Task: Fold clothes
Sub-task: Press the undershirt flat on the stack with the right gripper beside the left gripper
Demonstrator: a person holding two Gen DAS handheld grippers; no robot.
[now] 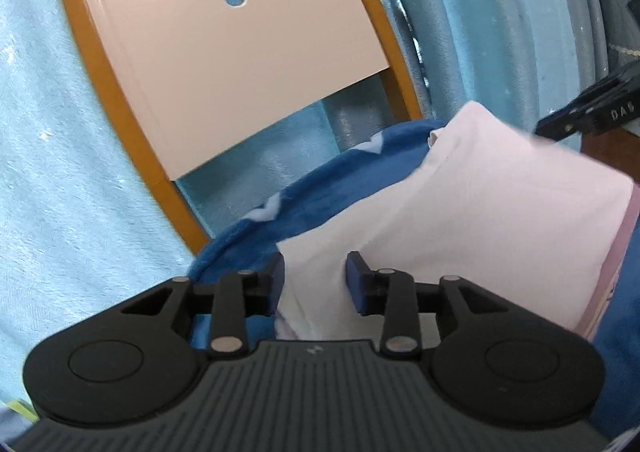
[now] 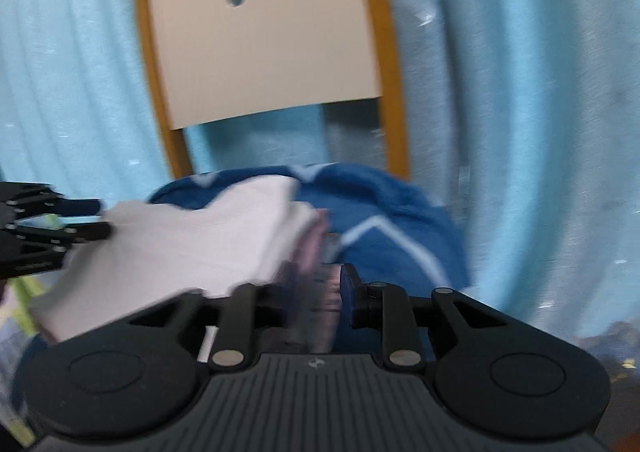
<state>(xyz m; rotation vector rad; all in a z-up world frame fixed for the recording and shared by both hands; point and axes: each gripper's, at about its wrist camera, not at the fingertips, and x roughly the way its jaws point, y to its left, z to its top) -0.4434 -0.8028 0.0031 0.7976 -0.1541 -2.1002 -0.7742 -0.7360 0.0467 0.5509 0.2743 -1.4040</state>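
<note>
Left wrist view: the left gripper (image 1: pixel 316 278) fills the bottom of the frame, its two blue-padded fingers set apart with a bunch of the pale pink-white folded cloth garment (image 1: pixel 472 204) rising between them. Cloth touches the left pad, while a gap shows at the right pad, so I cannot tell whether it pinches or only straddles the fabric. The garment spreads to the right of centre over a deep blue fleece blanket with white zigzag lines (image 1: pixel 320 192), with a darker pink band at its right edge. At the right edge of the frame the right gripper (image 1: pixel 560 126) touches the garment's far corner; its jaw state is not readable here. Behind stands a cream-backed chair with an orange-brown wooden frame (image 1: pixel 240 52) before a light blue curtain (image 1: pixel 48 132).

Right wrist view, blurred: the right gripper (image 2: pixel 312 292) sits at the bottom, with layered pink and white fabric edges between its fingers; only the right pad shows clearly, so I cannot tell how firmly it bites. The garment runs from centre to the left edge, where the left gripper's black fingers meet it.

By its drape and soft creases, the garment should be light, limp and non-slippery, sagging wherever unsupported; hems and corners look like the best places to hold.

No container is in sight in either view
</note>
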